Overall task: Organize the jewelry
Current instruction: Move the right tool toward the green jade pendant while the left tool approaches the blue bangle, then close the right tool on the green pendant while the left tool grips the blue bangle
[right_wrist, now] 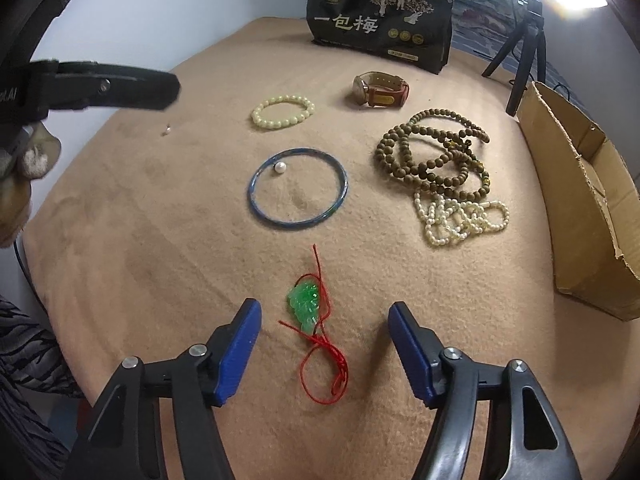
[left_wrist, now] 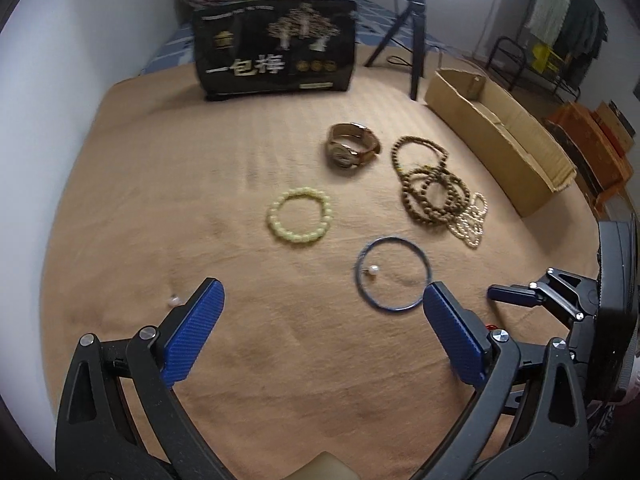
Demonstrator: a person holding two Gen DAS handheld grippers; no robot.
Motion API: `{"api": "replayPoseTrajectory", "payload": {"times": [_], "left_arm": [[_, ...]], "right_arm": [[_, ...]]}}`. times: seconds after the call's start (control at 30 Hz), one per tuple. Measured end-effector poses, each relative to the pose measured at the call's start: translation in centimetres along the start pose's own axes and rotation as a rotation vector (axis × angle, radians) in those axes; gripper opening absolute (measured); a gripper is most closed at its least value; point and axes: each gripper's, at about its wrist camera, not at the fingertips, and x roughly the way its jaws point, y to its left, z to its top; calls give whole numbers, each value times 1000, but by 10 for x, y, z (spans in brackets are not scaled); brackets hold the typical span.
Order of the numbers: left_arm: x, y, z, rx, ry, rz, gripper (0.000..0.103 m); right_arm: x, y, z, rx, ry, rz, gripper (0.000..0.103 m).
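Observation:
Jewelry lies on a tan blanket. A blue bangle has a white pearl inside it. A pale yellow bead bracelet, a brown-strap watch, brown bead strands and a pearl strand lie beyond. A green pendant on red cord lies between the fingers of my open right gripper. My left gripper is open and empty. A second pearl lies by its left finger.
A black printed bag stands at the back. An open cardboard box lies on the right. A tripod stands behind. The right gripper shows in the left wrist view.

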Motion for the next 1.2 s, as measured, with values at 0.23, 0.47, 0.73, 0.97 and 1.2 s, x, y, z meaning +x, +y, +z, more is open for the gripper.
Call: {"api": "replayPoseTrajectory", "payload": {"times": [0.23, 0.47, 0.73, 0.97, 1.2], "left_arm": [[19, -10, 2, 24, 28, -24, 102], [38, -21, -1, 59, 58, -43, 102], [61, -39, 0, 96, 104, -87, 102], [76, -40, 5, 72, 133, -99, 102], [89, -50, 5, 85, 171, -120, 102]], "right_arm": [[6, 0, -2, -18, 4, -26, 50], [7, -12, -1, 21, 0, -17, 31], [4, -30, -6, 62, -5, -35, 27], [1, -46, -12, 109, -6, -56, 56], [-1, -49, -13, 127, -7, -45, 58]]}}
